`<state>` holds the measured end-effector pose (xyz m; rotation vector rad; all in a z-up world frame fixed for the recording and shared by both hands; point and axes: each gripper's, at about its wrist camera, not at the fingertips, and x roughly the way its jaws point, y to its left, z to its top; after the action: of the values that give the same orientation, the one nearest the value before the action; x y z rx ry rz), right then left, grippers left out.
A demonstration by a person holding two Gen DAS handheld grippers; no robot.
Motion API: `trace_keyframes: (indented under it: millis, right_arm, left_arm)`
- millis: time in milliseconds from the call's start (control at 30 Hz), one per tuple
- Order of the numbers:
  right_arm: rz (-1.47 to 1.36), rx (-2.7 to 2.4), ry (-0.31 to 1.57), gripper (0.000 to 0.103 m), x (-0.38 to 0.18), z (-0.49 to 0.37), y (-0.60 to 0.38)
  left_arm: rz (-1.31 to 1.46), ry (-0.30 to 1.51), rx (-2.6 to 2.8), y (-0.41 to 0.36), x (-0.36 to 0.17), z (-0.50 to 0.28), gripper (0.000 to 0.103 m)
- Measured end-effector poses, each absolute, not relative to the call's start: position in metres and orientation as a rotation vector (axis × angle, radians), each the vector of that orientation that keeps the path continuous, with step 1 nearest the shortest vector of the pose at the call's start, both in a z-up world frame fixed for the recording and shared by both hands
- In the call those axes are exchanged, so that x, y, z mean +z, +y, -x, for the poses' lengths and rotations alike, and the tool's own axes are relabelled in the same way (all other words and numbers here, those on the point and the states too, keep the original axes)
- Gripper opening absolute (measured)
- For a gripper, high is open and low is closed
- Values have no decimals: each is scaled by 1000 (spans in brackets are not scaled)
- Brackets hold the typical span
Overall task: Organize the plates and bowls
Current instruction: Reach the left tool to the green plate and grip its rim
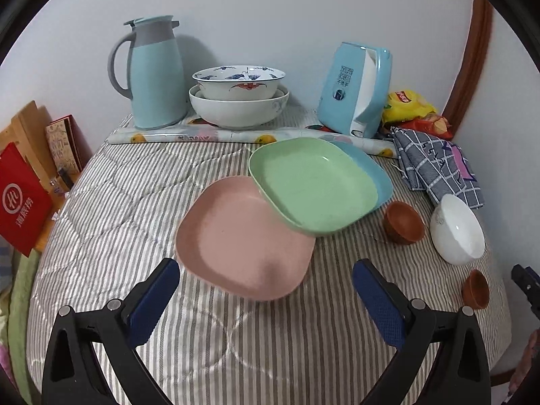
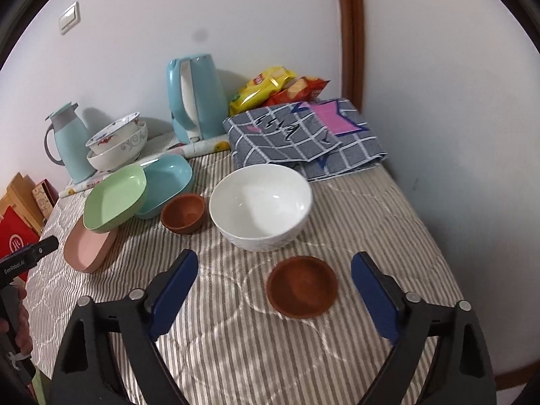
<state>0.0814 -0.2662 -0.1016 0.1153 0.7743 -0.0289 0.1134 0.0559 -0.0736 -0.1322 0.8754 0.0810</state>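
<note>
Left wrist view: left claw (image 1: 266, 298) spread wide, holding nothing, above a striped cloth (image 1: 135, 202); pink plate (image 1: 244, 239) just ahead, its near edge lying between the two fingertips; green plate (image 1: 312, 185) beyond it and slightly right, overlapping the pink plate's far corner and tilted; blue plate (image 1: 374, 172) under the green plate's right side; small brown bowl (image 1: 404, 222) ahead to the right, beside the plates; white bowl (image 1: 457, 229) further right, tipped toward the camera; second brown bowl (image 1: 476, 288) right of the right fingertip; patterned bowl (image 1: 239, 81) nested in a large white bowl (image 1: 238, 109) far ahead by the wall; jug (image 1: 152, 74) far ahead left; kettle (image 1: 356, 89) far ahead right.

Right wrist view: right claw (image 2: 275, 290) spread wide, holding nothing; brown bowl (image 2: 302, 287) on the cloth (image 2: 371, 209) between the fingertips, nearer the right one, touching neither; white bowl (image 2: 260, 206) upright just ahead; other brown bowl (image 2: 184, 212) ahead left, just beside the white bowl; green plate (image 2: 114, 199) further left, leaning on the pink plate (image 2: 87, 249) and against the blue plate (image 2: 167, 182); checked fabric (image 2: 303, 135) far ahead right; snack packets (image 2: 276, 86) behind it; left claw's tip (image 2: 44, 246) at the far left edge.
</note>
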Motion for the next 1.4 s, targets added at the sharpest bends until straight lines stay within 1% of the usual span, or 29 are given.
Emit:
trace_keyframes:
  millis: [67, 133, 200, 333, 533, 600, 633, 700, 767, 833, 900, 1167, 1200, 1333, 1400]
  right_arm:
    - [-103, -15, 779, 86, -103, -93, -259]
    - [-99, 13, 780, 82, -103, -106, -250]
    - [-91, 46, 784, 74, -102, -120, -237]
    - [-55, 97, 776, 72, -99, -145, -212]
    - [-24, 160, 775, 66, -98, -184, -178]
    - [-22, 185, 782, 61, -101, -198, -166]
    - [-22, 194, 789, 60, -103, -205, -162]
    - [-23, 216, 805, 56, -107, -218, -152]
    - [-25, 233, 815, 55, -112, -228, -144]
    - [-24, 248, 824, 53, -117, -238, -137]
    - [-21, 258, 837, 53, -122, -247, -131]
    - [-29, 298, 871, 53, -134, -267, -114]
    - [-27, 301, 875, 53, -135, -268, -112]
    - [-15, 305, 893, 51, -141, -273, -106]
    - [-16, 316, 907, 47, -144, -275, -104]
  left_arm:
    - [144, 876, 68, 58, -75, -123, 100]
    - [147, 877, 59, 58, -76, -131, 98]
    - [143, 881, 56, 59, -77, -141, 95]
    - [127, 873, 56, 61, -78, -161, 91]
    - [114, 894, 61, 69, -86, -193, 79]
    - [105, 900, 63, 71, -89, -201, 77]
    - [100, 904, 62, 72, -92, -207, 75]
    - [92, 912, 60, 72, -95, -216, 66]
    - [86, 924, 57, 72, -100, -226, 65]
    - [85, 927, 51, 74, -104, -236, 62]
    - [89, 935, 49, 76, -107, -243, 56]
    - [80, 942, 42, 75, -112, -264, 54]
    - [84, 944, 41, 76, -113, -266, 52]
    - [92, 954, 38, 78, -117, -271, 47]
    - [93, 955, 34, 78, -119, -273, 41]
